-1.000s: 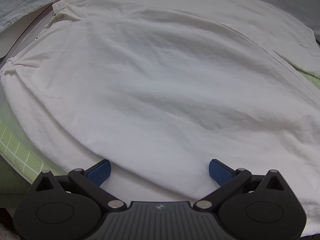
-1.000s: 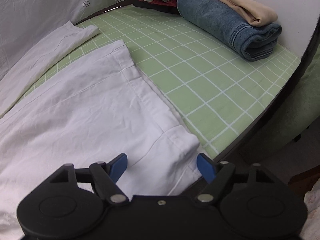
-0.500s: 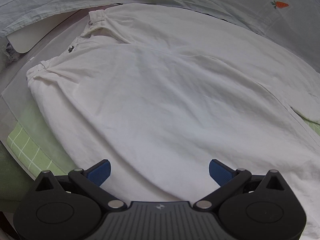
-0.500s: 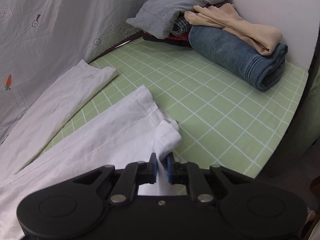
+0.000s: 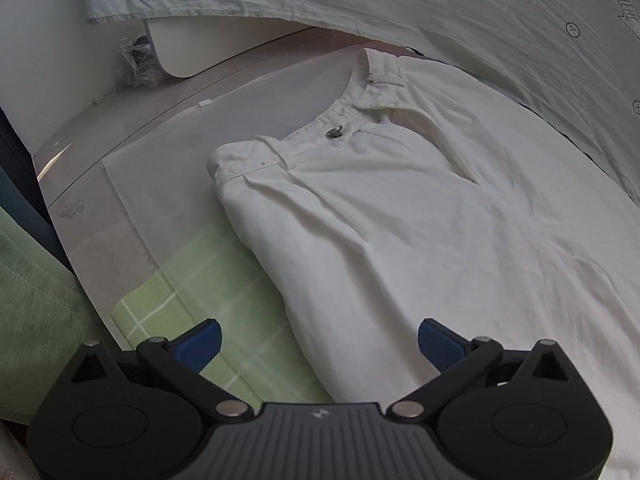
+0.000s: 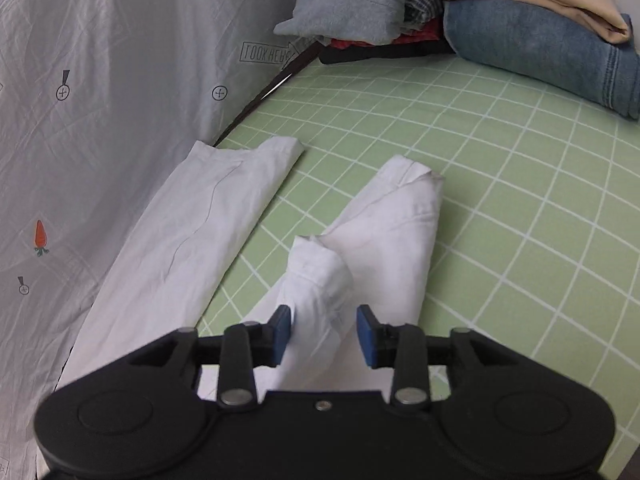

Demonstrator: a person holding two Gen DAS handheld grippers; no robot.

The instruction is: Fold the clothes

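Since half a second ago, the right gripper (image 6: 323,334) has just been opening, trouser cuff (image 6: 320,276) between its jaws; left gripper (image 5: 318,344) gapes empty.

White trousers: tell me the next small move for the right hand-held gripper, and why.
Probably close on the bunched hem again. The right hand-held gripper has just been opening, and the near leg's hem of the white trousers stands crumpled between its pads, apparently unpressed, while the far leg lies flat on the green checked mat.
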